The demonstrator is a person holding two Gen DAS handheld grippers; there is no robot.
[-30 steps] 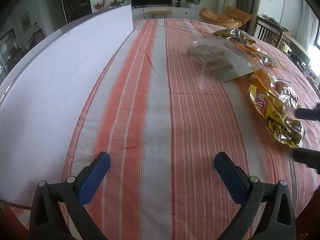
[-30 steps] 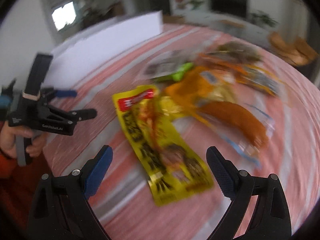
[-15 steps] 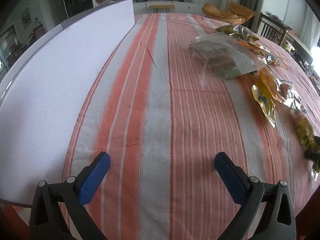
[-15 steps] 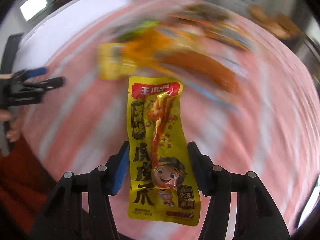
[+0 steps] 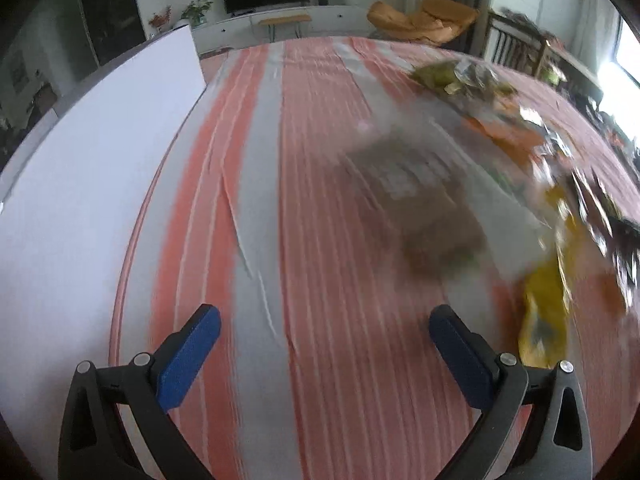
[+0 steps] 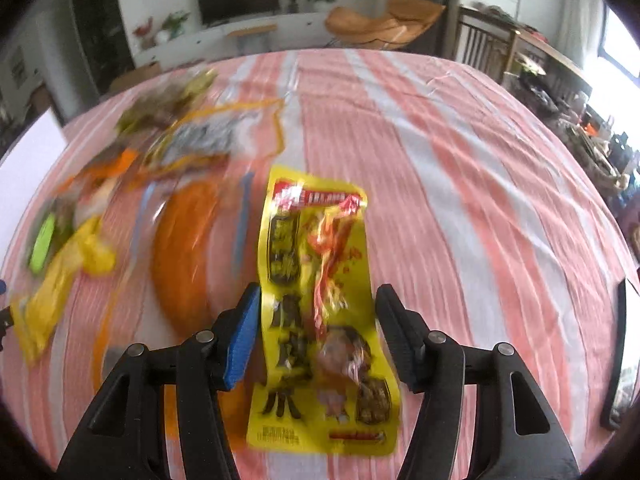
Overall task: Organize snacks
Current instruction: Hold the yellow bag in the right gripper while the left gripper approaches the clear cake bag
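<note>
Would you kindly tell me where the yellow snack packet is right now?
In the right wrist view, the yellow snack packet sits between the right gripper's pads, right of the orange sausage.

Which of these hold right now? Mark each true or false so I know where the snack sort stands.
1. The right tongs have a yellow snack packet between their pads. True; the jaws have just been opening a little, with the packet between them and both pads at its edges.
2. The left tongs grip a snack. False: they are open, with only the tablecloth showing between them.
3. The tablecloth is blue checked. False: it has orange-red and pale stripes.
4. A white board lies along the left of the table in the left wrist view. True.
5. An orange sausage-shaped snack lies on the cloth left of the held packet. True.
</note>
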